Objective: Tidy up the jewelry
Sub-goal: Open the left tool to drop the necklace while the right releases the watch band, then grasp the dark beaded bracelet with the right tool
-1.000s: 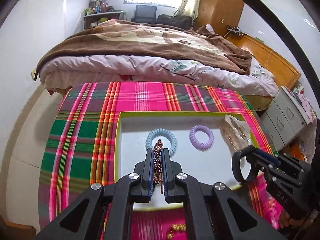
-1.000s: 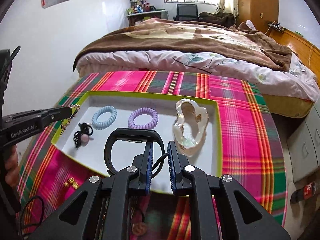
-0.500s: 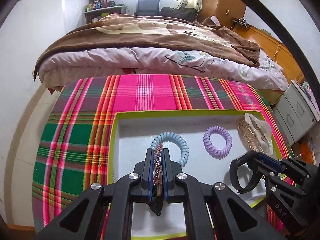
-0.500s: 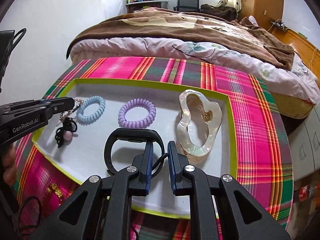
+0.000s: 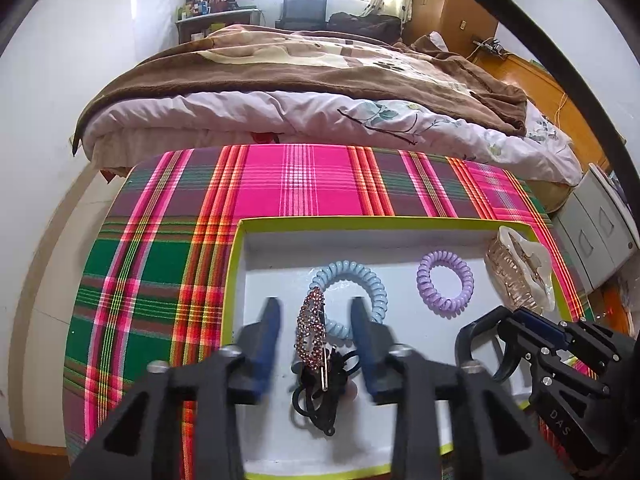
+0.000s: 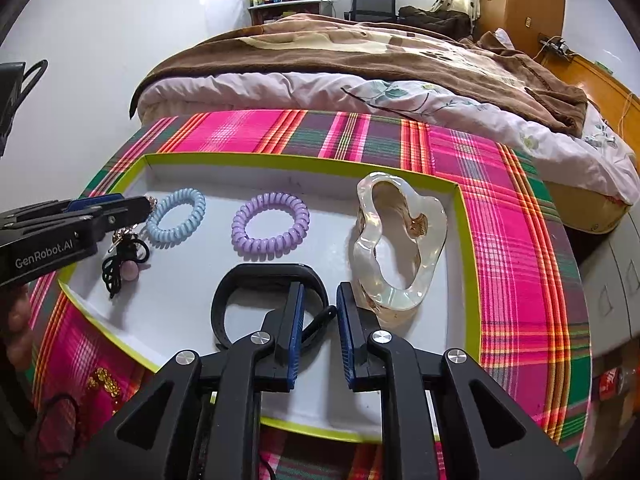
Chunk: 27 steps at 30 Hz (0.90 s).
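**Clip dropped, band going next**

Now that my left gripper (image 5: 316,332) is opening, the rhinestone clip (image 5: 311,334), clamped a second ago, sits loose between spread pads, tipped onto the black tie (image 5: 320,392) at the tray's (image 5: 360,222) 7 o'clock. Right gripper (image 6: 320,320) is opening too; black band (image 6: 256,276) between the pads, apparently not pinched. Tray count: two coil ties, blue (image 6: 176,216) and purple (image 6: 271,229), one claw clip (image 6: 400,240) at 3 o'clock, one band, one black tie, one rhinestone clip.
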{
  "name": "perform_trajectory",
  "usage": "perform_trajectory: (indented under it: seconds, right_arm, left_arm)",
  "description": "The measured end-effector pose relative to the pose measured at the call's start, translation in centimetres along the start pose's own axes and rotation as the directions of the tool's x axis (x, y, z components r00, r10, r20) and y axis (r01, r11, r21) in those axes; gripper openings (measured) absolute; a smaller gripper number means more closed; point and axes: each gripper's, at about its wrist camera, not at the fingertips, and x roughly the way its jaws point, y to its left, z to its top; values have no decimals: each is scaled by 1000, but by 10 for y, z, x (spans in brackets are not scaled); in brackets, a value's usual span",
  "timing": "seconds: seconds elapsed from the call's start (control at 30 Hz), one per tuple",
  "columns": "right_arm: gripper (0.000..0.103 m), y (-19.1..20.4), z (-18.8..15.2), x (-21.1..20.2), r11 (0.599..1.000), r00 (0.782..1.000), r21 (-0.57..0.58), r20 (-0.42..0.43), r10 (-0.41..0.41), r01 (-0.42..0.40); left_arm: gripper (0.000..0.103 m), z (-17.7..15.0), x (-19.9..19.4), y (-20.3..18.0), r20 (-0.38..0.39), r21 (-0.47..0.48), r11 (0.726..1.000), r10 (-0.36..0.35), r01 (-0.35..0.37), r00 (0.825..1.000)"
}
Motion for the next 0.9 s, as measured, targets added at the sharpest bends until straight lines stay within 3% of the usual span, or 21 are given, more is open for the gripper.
perform_trajectory:
  seconds: [0.13,0.27,0.47,0.53,0.7,0.9]
  right_arm:
    - [21,1,1,-4,1000,1000,8,10,8,-8]
    - [23,1,-1,-14,999,999,20,30,24,-25]
    - [25,1,-10,-37,998,996,33,68,56,-58]
    - [26,-1,-15,-46,997,995,38,80,64,-67]
    - [42,-9,-30,-66,994,991,58,105,86,-93]
    - [42,-10,-52,-76,989,986,48,100,134,-139]
  left_arm:
    - [41,0,-4,1,3,-5,1000,4,-4,1000]
    - [56,-2,-13,1,19,-6,1000,-1,1,1000]
    - [64,-10,-37,3,44,-17,1000,-13,14,999]
    - [64,-17,-48,4,56,-15,1000,-24,25,998]
    - [69,-35,-73,9,84,-33,999,-34,37,996]
    - [70,-64,-97,14,98,-57,997,-48,54,994]
